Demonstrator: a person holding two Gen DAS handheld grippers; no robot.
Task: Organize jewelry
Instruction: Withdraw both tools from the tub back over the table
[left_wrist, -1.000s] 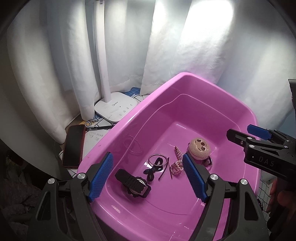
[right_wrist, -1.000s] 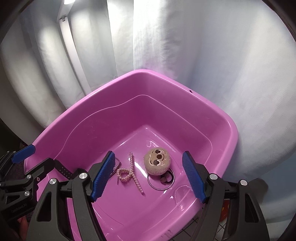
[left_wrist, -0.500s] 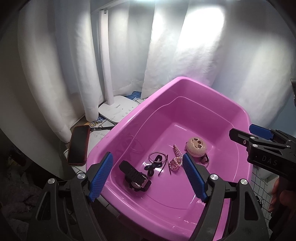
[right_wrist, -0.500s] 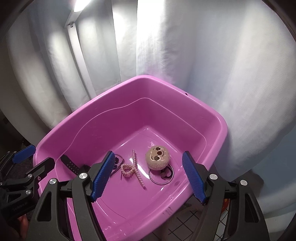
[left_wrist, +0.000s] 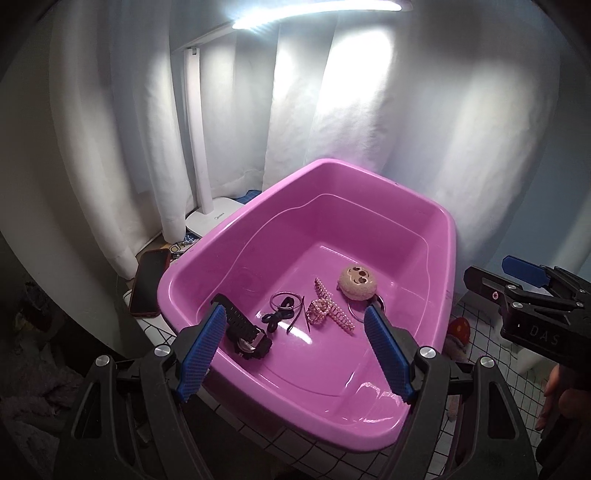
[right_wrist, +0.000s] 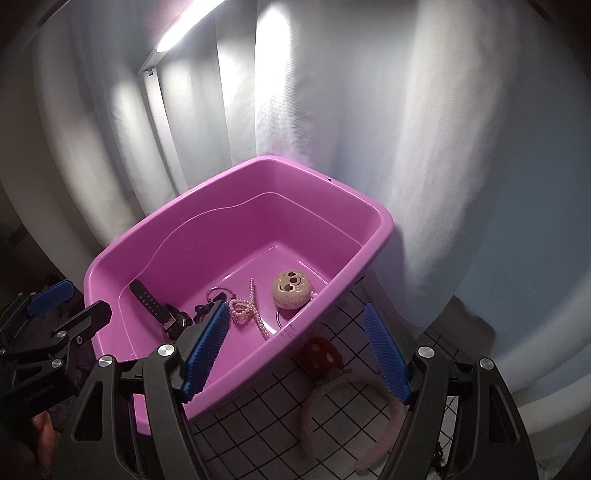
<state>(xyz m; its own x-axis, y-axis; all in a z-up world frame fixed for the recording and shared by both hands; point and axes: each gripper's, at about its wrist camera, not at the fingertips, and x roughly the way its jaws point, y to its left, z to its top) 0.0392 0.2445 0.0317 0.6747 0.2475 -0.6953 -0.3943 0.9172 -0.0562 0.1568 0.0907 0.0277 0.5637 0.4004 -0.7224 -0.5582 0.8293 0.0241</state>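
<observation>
A pink plastic basin (left_wrist: 369, 177) holds a black watch (left_wrist: 245, 330), black hair ties (left_wrist: 279, 317), a pearl hair claw (left_wrist: 325, 308) and a round plush face hair tie (left_wrist: 357, 282). My left gripper (left_wrist: 293, 313) hovers open above the basin's near rim, nothing between its blue pads. My right gripper (right_wrist: 295, 308) is open and empty over the basin's (right_wrist: 266, 162) near right corner. Beneath it a fuzzy pink headband (right_wrist: 332, 402) with a red mushroom (right_wrist: 323, 354) lies on the table. Each gripper shows in the other's view: right gripper (left_wrist: 506, 275), left gripper (right_wrist: 70, 306).
A white desk lamp (left_wrist: 201, 147) stands behind the basin on the left, with a dark phone (left_wrist: 149, 282) beside its base. White curtains close off the back. The table has a black-grid white cover (right_wrist: 258, 417).
Both grippers have drawn back and upward from the basin, which now looks smaller and farther. The headband and grid-patterned table have come into the right wrist view. The jewellery has not moved.
</observation>
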